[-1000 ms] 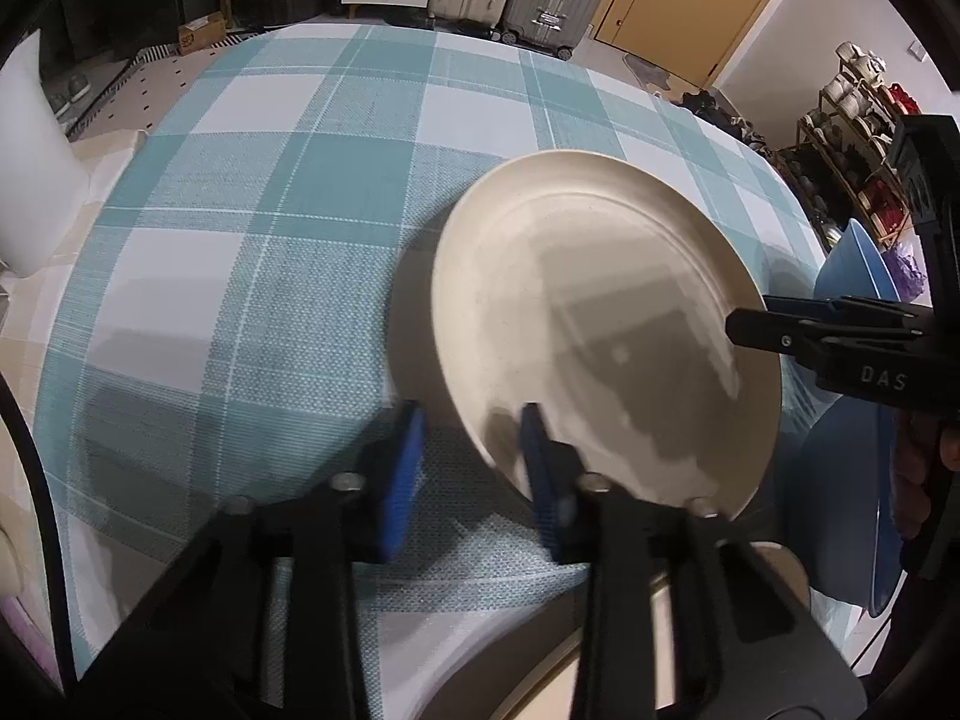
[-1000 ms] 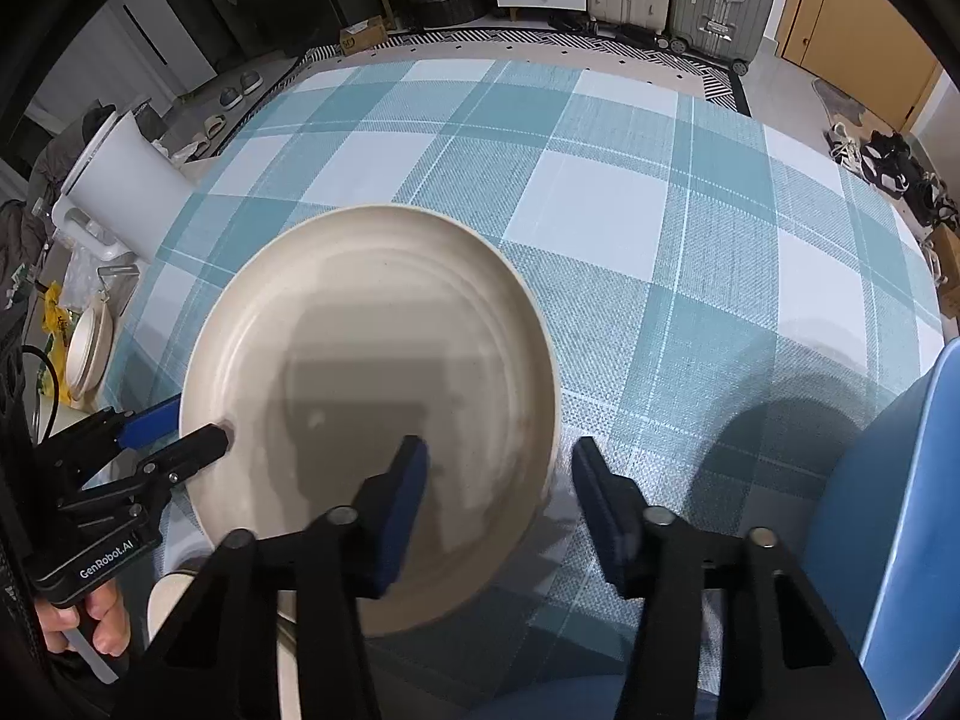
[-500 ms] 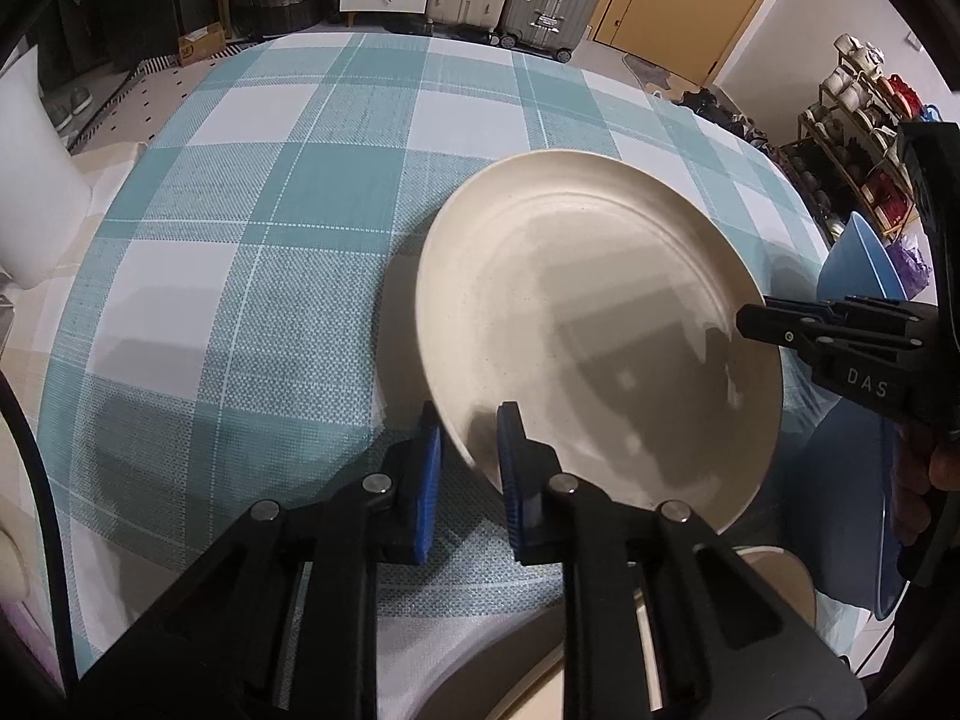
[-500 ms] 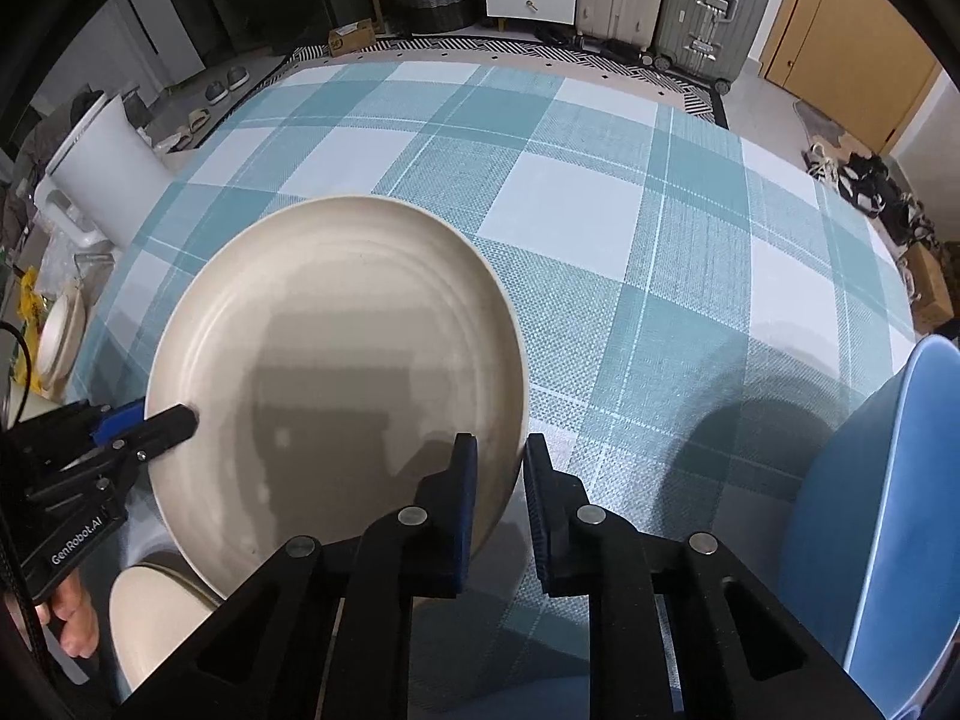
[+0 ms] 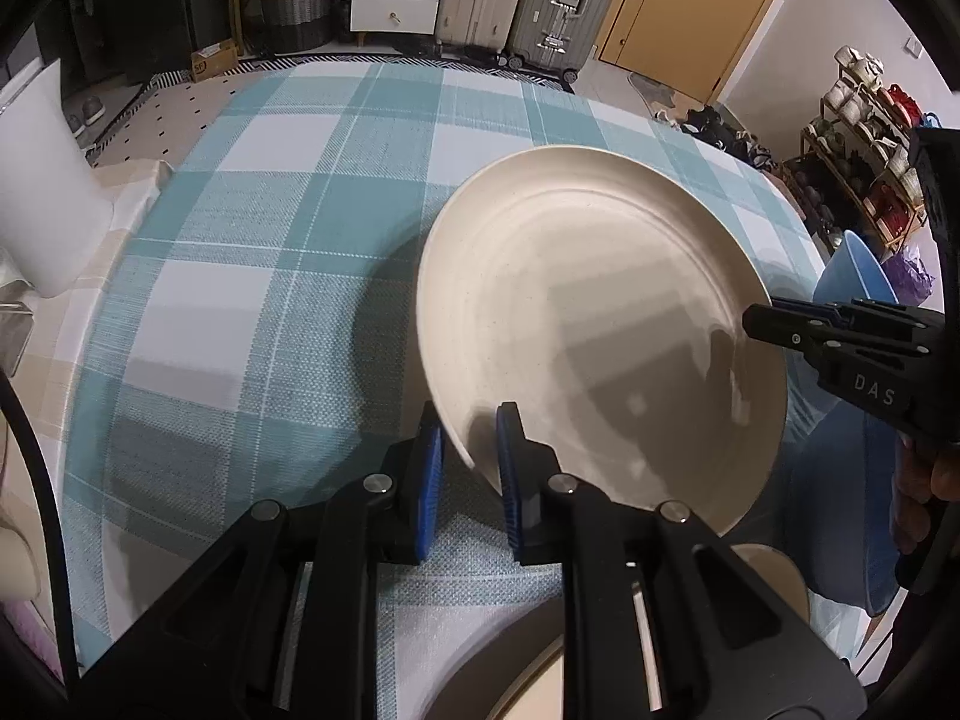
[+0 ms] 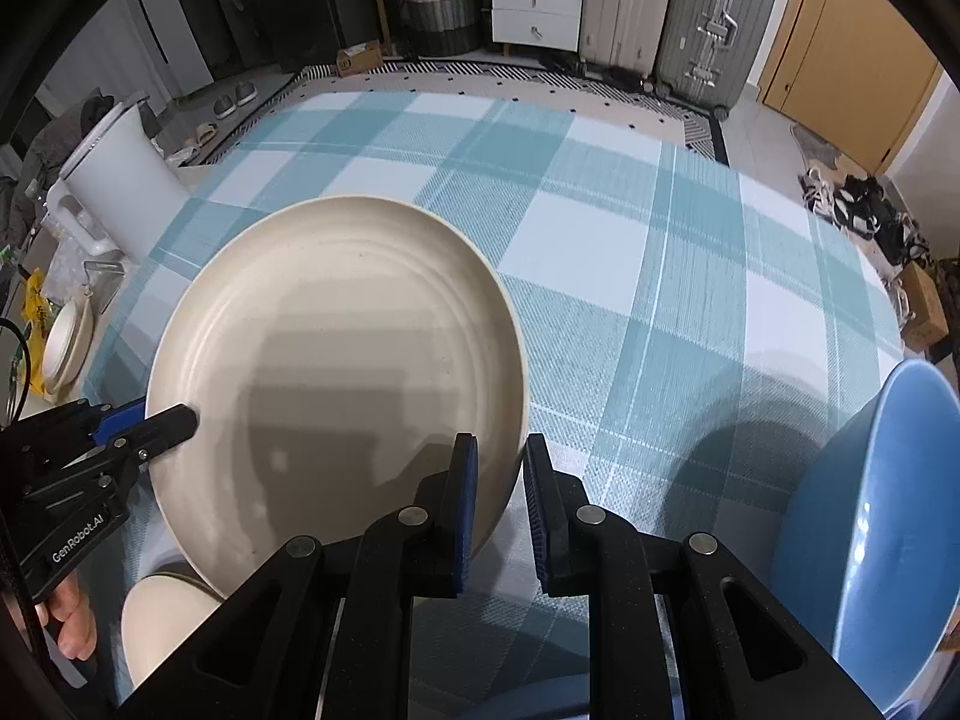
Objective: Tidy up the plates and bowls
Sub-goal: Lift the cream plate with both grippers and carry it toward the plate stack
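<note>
Cream-coloured round speckled plate (image 5: 600, 330) is up off the teal-and-white checked tablecloth (image 5: 252, 252), tilted, gripped on two sides of its rim. Our left gripper (image 5: 469, 444) has its blue-padded fingers nearly closed, pinching the plate's near-left edge. Our right gripper (image 6: 499, 468) does the same on the near-right edge, one pad over the plate face and one under the rim. Two-sided hold probably because the plate is wide and shallow: one pinch at the rim would let it swing, two keep it level enough to carry.

Judging from the task, we're mid-transfer, likely taking this plate to a stack. A beige round dish (image 5: 774, 564) sits just below the plate's near edge, maybe the target, can't confirm.

View differences: the left wrist view shows the right gripper's black fingers clamped on the plate's far rim (image 5: 774, 318), and shelves of cups at the room edge. Only the right wrist view shows the glossy blue bowl (image 6: 870, 510) fully, near the right side of the table, plus a white plastic jug (image 6: 114, 186) and a small cream dish standing on edge (image 6: 66, 342) off the left side. The left view catches only slivers of the blue bowl behind the right gripper.

Risk: the pinches sit close to the rim, so a slip is possible if the hands drift apart.
</note>
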### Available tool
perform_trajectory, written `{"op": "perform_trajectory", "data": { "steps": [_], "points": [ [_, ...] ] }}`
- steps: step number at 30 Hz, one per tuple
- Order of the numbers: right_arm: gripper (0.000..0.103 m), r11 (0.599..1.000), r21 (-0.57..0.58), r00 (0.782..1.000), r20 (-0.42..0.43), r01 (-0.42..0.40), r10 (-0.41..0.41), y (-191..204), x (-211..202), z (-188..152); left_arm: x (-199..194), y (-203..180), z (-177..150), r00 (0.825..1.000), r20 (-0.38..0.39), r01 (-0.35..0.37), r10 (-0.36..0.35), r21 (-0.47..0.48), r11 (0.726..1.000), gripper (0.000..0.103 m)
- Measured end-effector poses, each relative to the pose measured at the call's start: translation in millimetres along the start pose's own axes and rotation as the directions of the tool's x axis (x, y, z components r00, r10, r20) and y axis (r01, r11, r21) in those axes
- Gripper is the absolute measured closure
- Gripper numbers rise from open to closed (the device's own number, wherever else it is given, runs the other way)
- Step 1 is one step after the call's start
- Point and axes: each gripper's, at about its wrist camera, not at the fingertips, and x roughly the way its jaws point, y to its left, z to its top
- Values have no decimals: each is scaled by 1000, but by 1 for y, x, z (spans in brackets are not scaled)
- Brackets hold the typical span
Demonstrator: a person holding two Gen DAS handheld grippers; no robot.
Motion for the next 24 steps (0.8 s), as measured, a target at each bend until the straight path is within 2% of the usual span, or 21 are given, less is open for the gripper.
{"op": "perform_trajectory", "data": {
  "steps": [24],
  "points": [
    [87,1000,-26,997,81,5,-3,22,-51,-16,-60,-5,-18,997,80,-18,17,21,1000,89]
  ]
}}
